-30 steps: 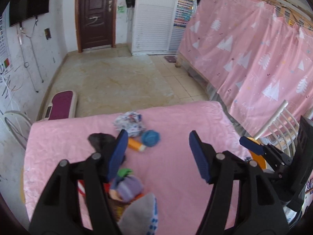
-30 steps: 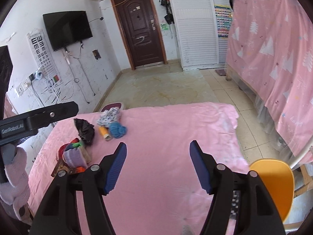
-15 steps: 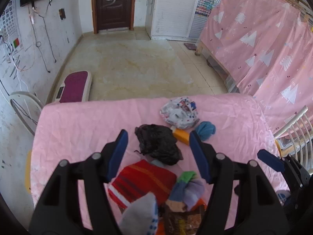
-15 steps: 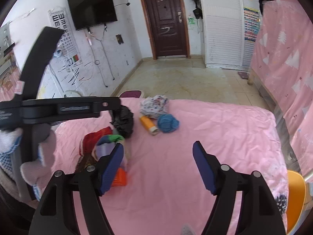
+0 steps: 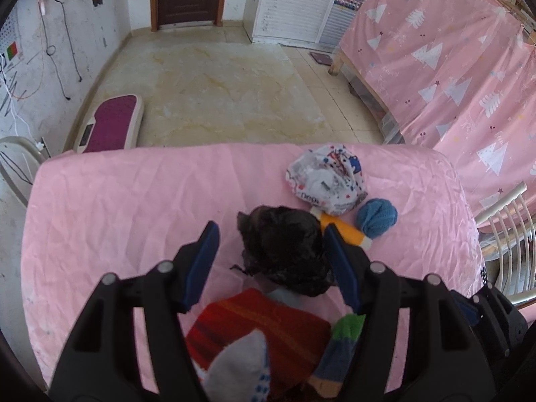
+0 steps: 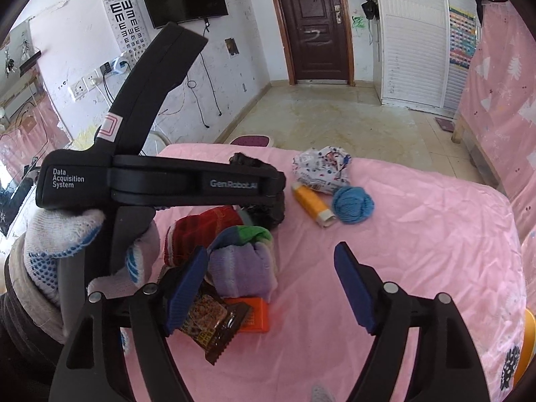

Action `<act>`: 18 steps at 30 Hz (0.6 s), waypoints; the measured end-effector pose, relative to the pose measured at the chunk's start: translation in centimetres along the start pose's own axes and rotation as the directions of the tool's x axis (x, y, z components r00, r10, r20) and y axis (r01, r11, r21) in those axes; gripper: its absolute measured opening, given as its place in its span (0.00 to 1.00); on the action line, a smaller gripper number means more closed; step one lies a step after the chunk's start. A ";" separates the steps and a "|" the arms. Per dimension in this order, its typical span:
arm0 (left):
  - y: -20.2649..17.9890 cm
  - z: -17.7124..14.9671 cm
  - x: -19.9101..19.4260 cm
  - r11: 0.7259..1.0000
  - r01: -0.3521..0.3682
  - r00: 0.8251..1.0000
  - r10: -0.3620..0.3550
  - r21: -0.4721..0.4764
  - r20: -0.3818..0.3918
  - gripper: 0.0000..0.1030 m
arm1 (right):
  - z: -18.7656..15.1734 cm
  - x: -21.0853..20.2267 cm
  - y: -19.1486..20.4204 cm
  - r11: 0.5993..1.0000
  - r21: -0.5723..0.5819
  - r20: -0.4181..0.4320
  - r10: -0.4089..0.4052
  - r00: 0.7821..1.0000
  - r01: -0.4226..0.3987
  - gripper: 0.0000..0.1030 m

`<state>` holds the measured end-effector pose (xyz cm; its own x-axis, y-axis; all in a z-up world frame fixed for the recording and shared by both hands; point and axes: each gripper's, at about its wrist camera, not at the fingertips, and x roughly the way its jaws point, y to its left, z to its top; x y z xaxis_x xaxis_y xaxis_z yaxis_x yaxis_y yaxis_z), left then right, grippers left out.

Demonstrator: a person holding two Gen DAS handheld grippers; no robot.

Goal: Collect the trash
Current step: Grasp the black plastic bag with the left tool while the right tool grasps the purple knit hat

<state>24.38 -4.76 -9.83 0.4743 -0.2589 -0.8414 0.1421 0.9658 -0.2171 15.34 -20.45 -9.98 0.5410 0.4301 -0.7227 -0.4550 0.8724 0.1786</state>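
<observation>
Hovering: left gripper [image 5: 273,263] over black bag [image 5: 284,251], jaws apart, bag between the blue pads [image 5: 201,264], contact can't tell
Right gripper: [image 6: 269,288] jaws apart, empty, above the pink table [image 6: 418,251]
Left hand: white dotted glove [image 6: 67,244] on the gripper handle, seen from the right wrist
Black bag: crumpled, on the table, contents can't tell
White bag: [image 5: 326,181] printed, bunched, contents not visible, far side of the table
Orange tube: [image 6: 313,204] lying flat, touching the white bag, just beside blue yarn ball [image 6: 353,205]
Pile: red cloth [image 5: 261,328], purple sock [image 6: 243,271], snack wrapper [image 6: 211,325], orange box [image 6: 251,315], bunched together near the black bag
</observation>
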 end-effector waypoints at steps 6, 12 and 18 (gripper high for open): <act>0.3 -0.2 0.3 0.998 0.060 0.998 -0.060 0.017 -0.007 0.26 | 0.3 2.1 -0.3 0.999 0.019 -0.045 0.045 0.998 -0.044 0.66; 0.8 0.0 -0.3 0.996 0.085 0.996 -0.085 0.010 0.010 0.24 | 0.3 3.5 -0.6 0.993 0.042 -0.096 0.110 0.989 -0.107 0.45; 0.7 0.0 -0.5 0.997 0.075 0.997 -0.076 0.012 0.023 0.23 | 0.0 2.8 -0.1 0.994 0.021 -0.081 0.109 0.991 -0.108 0.15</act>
<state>24.23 -3.91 -9.56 0.4824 -0.3314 -0.8108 0.1879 0.9433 -0.2738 16.91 -19.32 -12.05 0.4288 0.5028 -0.7506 -0.4959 0.8255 0.2696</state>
